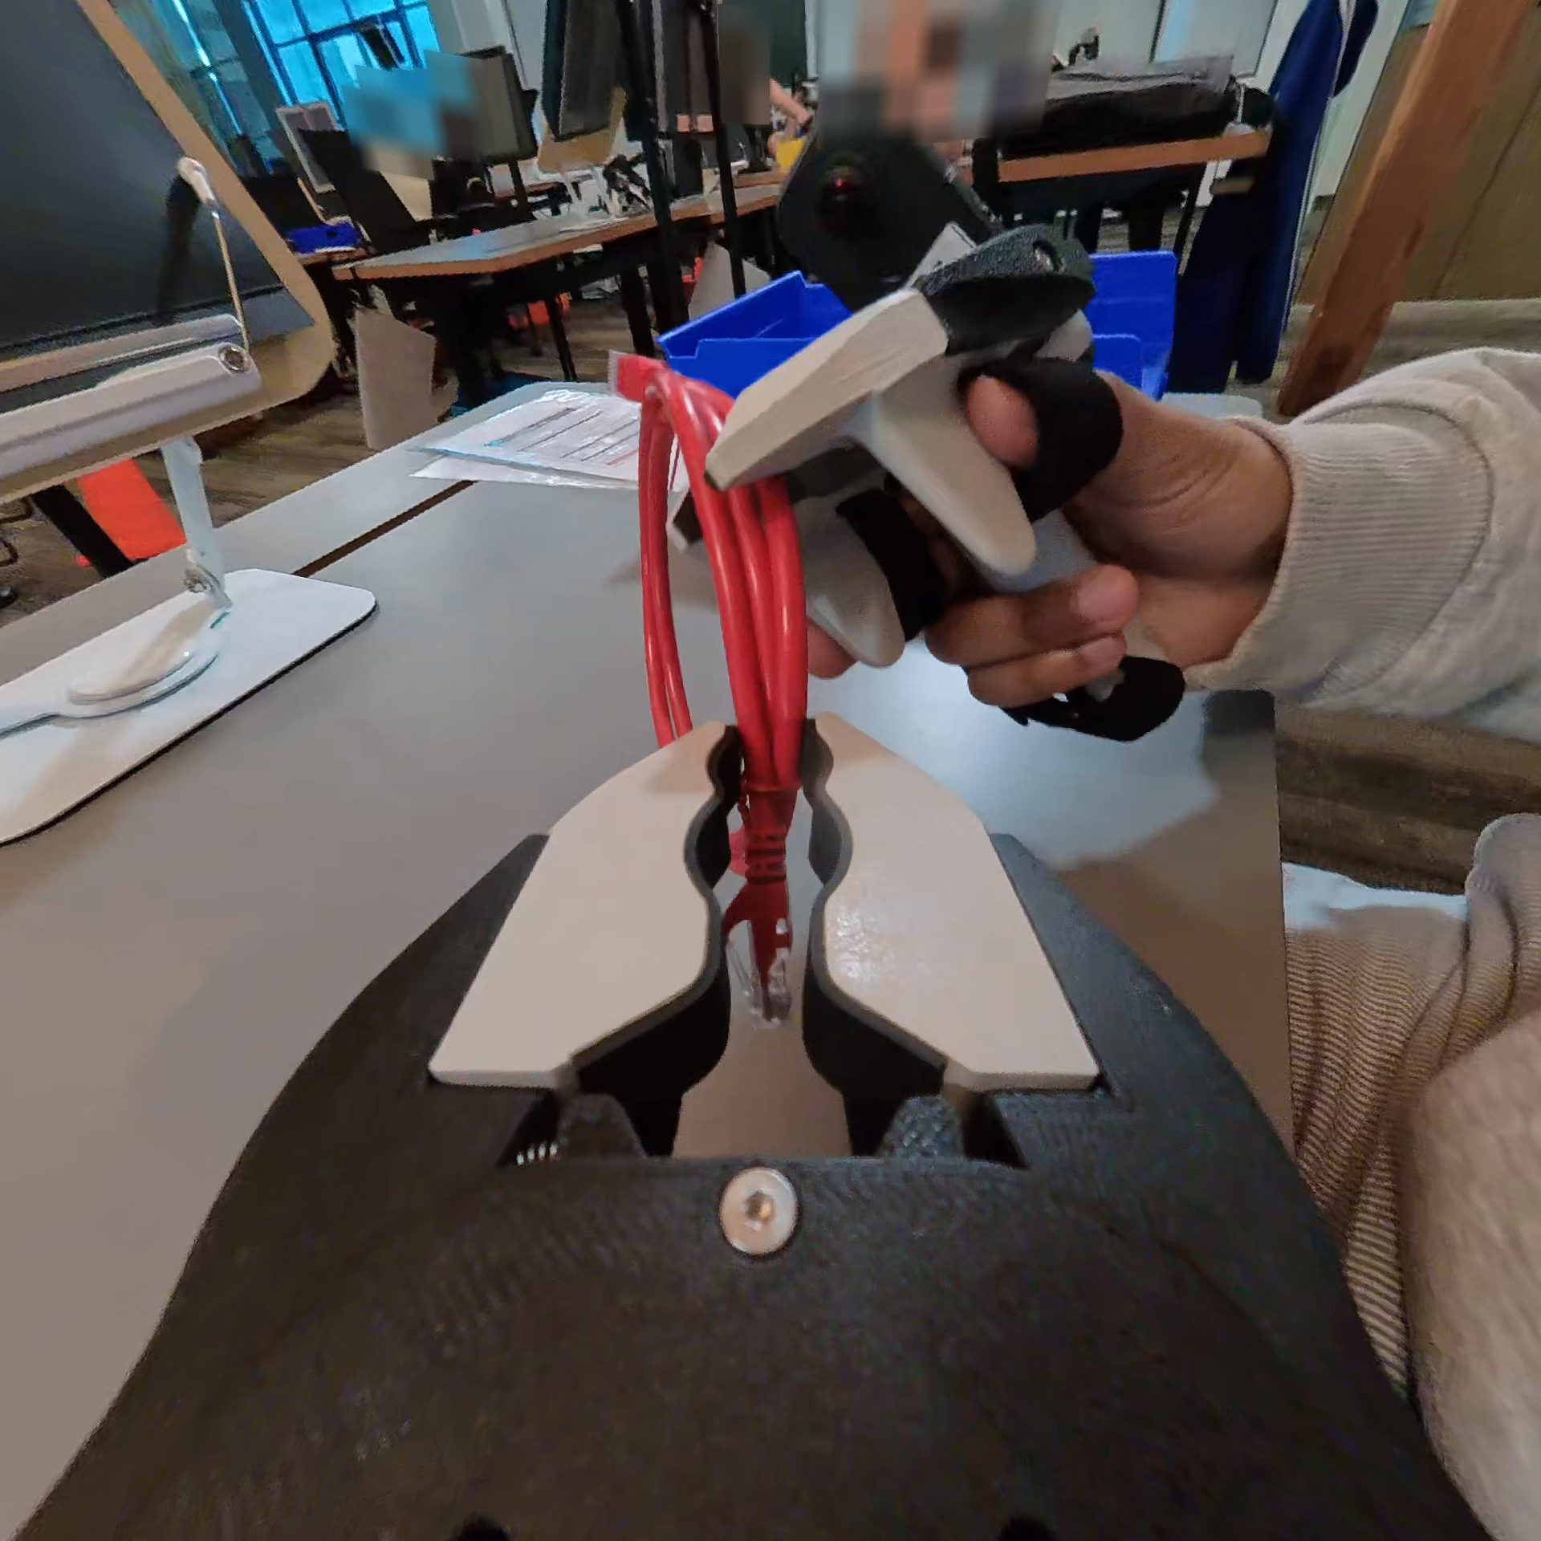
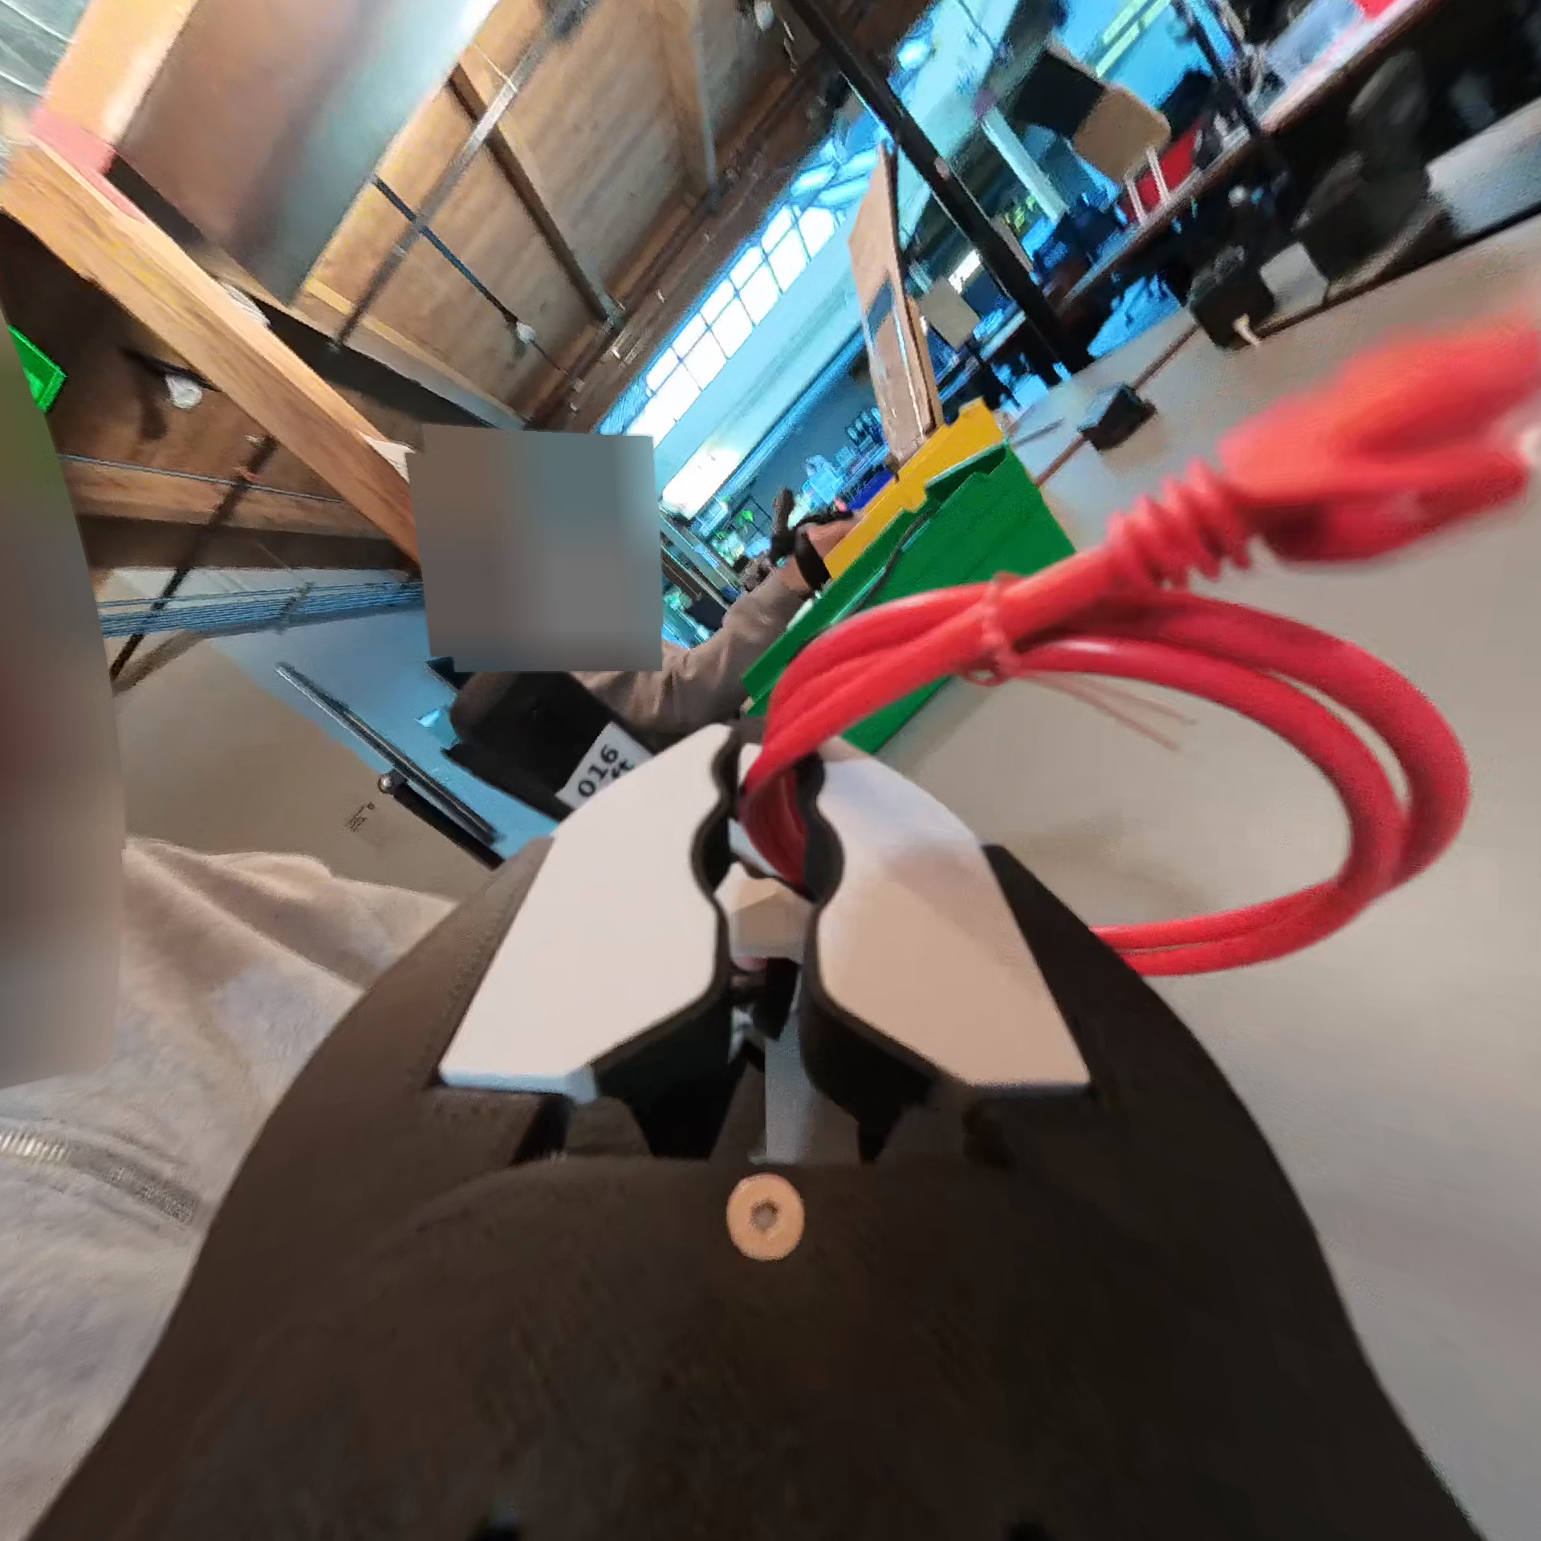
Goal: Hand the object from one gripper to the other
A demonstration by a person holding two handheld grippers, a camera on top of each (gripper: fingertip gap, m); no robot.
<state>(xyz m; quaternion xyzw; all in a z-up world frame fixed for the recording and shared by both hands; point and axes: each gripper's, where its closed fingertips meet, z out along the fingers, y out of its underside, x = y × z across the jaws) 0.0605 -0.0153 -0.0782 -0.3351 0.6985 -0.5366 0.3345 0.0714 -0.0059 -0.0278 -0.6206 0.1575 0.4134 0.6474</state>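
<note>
A coiled red cable (image 1: pixel 750 584), bound with a tie and ending in red plugs, hangs above the grey table (image 1: pixel 333 875). My left gripper (image 1: pixel 774 734) is shut on its lower end by the tie, with one plug lying between the fingers. My right gripper (image 1: pixel 700 504), held by a hand in a beige sleeve, is clamped on the coil higher up. In the right wrist view my right gripper (image 2: pixel 771 759) is shut on the cable (image 2: pixel 1376 750), which loops off to the right. The left gripper is mostly hidden behind the right fingers there.
A monitor on a white stand (image 1: pixel 167 634) is at the left of the table. Papers (image 1: pixel 550 434) and blue bins (image 1: pixel 750 333) are at the far edge. Green and yellow bins (image 2: pixel 942 567) show in the right wrist view. Desks and a person are in the background. The grippers' ends are close to 5 cm from one another.
</note>
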